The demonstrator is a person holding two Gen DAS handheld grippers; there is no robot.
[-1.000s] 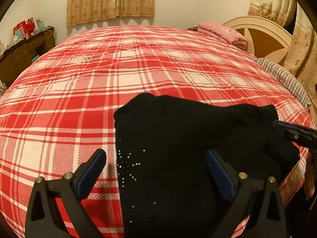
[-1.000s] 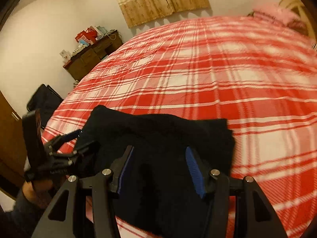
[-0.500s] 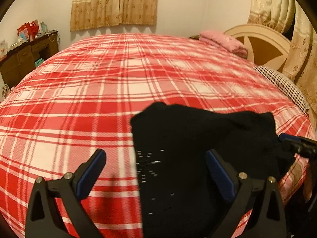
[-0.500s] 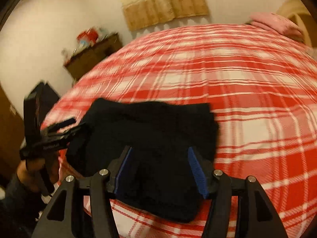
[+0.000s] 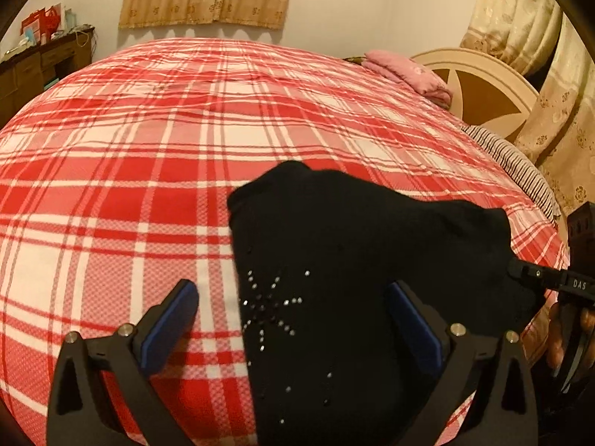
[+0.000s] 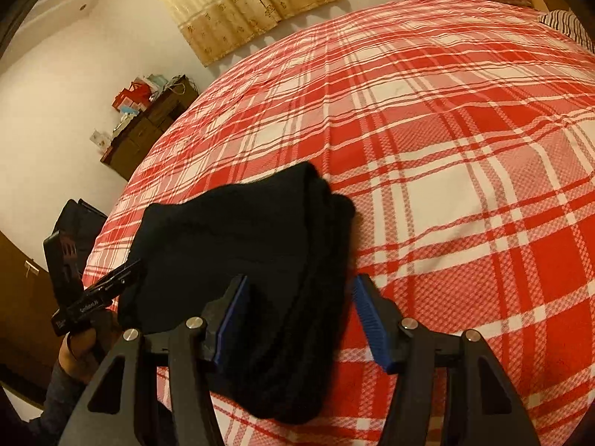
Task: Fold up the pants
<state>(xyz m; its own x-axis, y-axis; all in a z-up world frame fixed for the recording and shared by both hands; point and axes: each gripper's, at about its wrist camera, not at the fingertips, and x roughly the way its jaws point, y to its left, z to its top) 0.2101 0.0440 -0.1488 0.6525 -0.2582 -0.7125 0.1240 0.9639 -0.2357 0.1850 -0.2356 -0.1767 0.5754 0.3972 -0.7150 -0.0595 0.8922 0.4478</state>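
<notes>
1. Fingers of my left gripper (image 5: pixel 293 319) stand wide apart and released; the near edge of the black pants (image 5: pixel 357 260) lies under the gap, no pad pressing it.
2. My right gripper (image 6: pixel 297 316) is spread about halfway, straddling the pants' thick folded edge (image 6: pixel 260 260); I can't see either pad pinching the cloth.
3. Pants sit folded on the red plaid bed (image 5: pixel 130 148), at 6 o'clock in both wrist views, with a starburst of small studs (image 5: pixel 267 304) facing up.
4. Writing: the letters "DAS" show on the right gripper's body at 3 o'clock in the left view; pale lettering on the left gripper at 9 o'clock in the right view is too blurred to read.
</notes>
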